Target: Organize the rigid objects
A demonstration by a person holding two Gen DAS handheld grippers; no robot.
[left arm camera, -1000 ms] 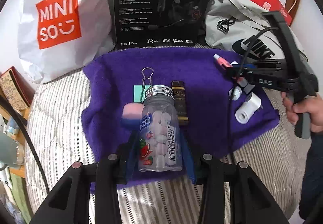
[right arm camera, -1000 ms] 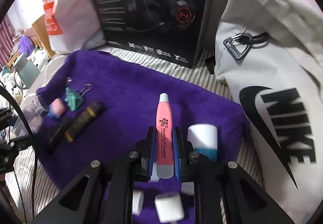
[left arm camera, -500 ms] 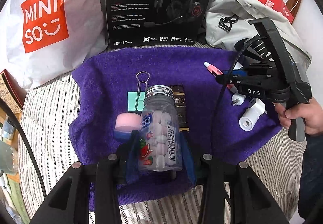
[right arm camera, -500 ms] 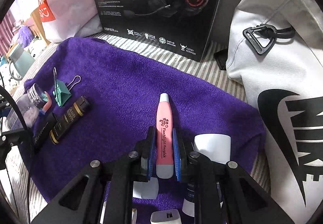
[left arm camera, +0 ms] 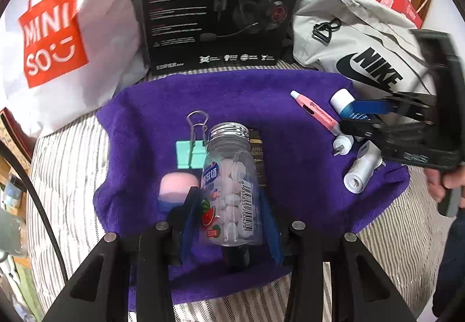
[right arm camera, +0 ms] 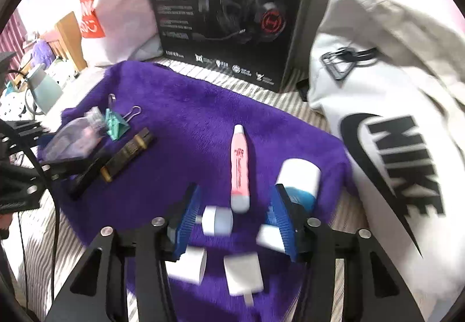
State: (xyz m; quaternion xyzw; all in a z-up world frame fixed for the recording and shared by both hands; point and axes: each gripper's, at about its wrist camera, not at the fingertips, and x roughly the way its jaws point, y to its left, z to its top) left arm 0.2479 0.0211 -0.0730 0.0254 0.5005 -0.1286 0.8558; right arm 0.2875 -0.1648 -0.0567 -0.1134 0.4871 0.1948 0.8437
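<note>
The left gripper (left arm camera: pixel 229 214) has its blue-padded fingers clamped on a clear plastic jar with a silver screw lid (left arm camera: pixel 231 182), filled with white tablets, held low over the purple plush towel (left arm camera: pixel 261 95) spread on a striped bed (left arm camera: pixel 66 176). Just behind the jar lie a mint-green binder clip with wire handles (left arm camera: pixel 190 147) and a dark brown tube with gold lettering (left arm camera: pixel 257 153); a pink-and-blue rounded container (left arm camera: pixel 177 188) sits beside the left finger.

The right gripper (right arm camera: pixel 235 217) has its fingers spread wide apart, holding nothing. A pink pen-shaped tube with a white tip (right arm camera: pixel 239 168) lies on the towel between and just ahead of them. A white-and-blue cylindrical bottle (right arm camera: pixel 299 176) lies to its right, and small white plug-like pieces (right arm camera: pixel 218 220), blurred, lie near the fingers.

A black headset box (right arm camera: pixel 229 8), a white shopping bag with an orange logo (left arm camera: pixel 52 37) and a pale grey sports bag (right arm camera: pixel 392 133) stand behind the towel.
</note>
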